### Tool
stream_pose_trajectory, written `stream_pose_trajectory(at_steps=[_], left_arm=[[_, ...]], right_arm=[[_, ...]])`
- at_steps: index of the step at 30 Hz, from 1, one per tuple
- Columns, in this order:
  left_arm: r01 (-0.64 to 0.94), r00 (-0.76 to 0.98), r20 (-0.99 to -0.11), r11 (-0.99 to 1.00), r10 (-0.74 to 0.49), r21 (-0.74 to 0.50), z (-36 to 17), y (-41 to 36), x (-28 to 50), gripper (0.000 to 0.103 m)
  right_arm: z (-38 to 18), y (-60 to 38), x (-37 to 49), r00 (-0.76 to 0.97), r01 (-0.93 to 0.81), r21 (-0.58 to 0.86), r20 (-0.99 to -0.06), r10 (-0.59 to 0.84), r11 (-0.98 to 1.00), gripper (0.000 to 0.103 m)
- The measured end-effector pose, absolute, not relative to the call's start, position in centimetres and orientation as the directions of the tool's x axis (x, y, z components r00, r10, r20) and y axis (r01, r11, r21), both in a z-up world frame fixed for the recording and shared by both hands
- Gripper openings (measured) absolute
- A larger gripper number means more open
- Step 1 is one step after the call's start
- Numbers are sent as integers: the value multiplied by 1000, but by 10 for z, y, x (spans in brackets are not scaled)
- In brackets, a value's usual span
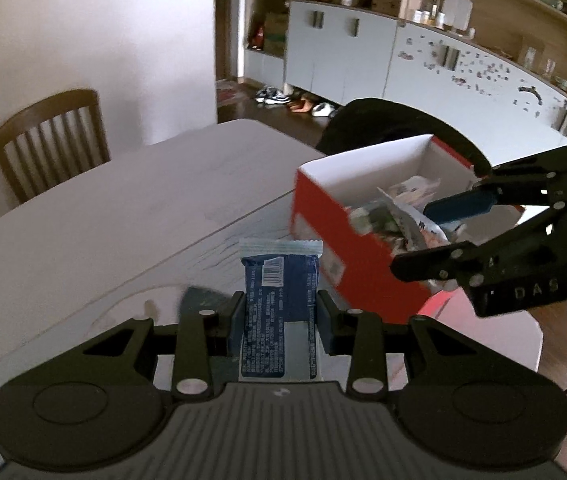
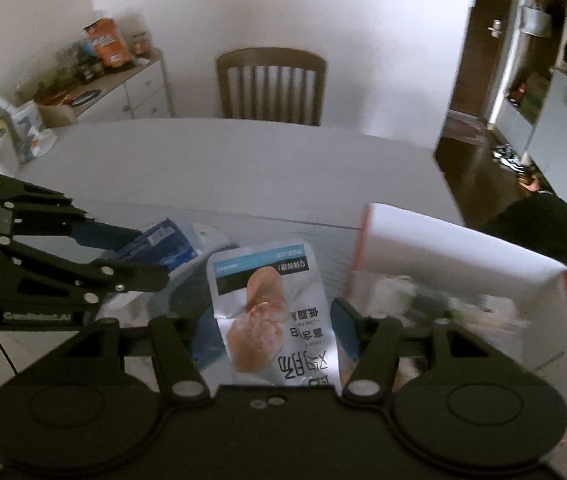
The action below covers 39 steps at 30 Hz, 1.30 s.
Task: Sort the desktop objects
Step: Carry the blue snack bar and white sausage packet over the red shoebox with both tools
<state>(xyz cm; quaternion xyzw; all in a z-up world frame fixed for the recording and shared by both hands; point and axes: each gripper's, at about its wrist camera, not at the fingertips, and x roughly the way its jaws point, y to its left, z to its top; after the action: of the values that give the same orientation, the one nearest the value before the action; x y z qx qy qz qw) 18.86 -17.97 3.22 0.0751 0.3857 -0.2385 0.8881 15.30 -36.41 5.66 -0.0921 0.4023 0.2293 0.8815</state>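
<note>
My left gripper [image 1: 279, 312] is shut on a dark blue snack packet [image 1: 279, 300], held upright above the table, to the left of a red cardboard box [image 1: 347, 248] with a white inside and several packets in it. My right gripper [image 2: 267, 320] holds a silver chicken-breast pouch [image 2: 271, 312] between its fingers, left of the box [image 2: 463, 248]. In the left wrist view the right gripper [image 1: 435, 232] hovers over the box's near end. In the right wrist view the left gripper [image 2: 151, 256] holds the blue packet [image 2: 163, 244] at the left.
The pale table [image 1: 123, 208] stretches left and back. A wooden chair [image 2: 271, 84] stands at its far side, another shows in the left wrist view [image 1: 51, 136]. A dark rounded chair back [image 1: 395, 124] is behind the box. Cluttered sideboard [image 2: 95, 80] at far left.
</note>
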Motion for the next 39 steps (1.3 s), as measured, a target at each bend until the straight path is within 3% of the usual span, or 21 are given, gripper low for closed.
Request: stream_pose_trajectory(at_steps=[16, 39], left_arm=[[626, 525, -734, 780, -431, -11, 32, -303, 211, 35], [595, 476, -824, 803, -308, 44, -15, -375, 272, 35]], right_arm=[[44, -481, 177, 631, -301, -6, -751, 194, 954, 60], [-17, -524, 220, 582, -227, -1, -802, 135, 974, 60]])
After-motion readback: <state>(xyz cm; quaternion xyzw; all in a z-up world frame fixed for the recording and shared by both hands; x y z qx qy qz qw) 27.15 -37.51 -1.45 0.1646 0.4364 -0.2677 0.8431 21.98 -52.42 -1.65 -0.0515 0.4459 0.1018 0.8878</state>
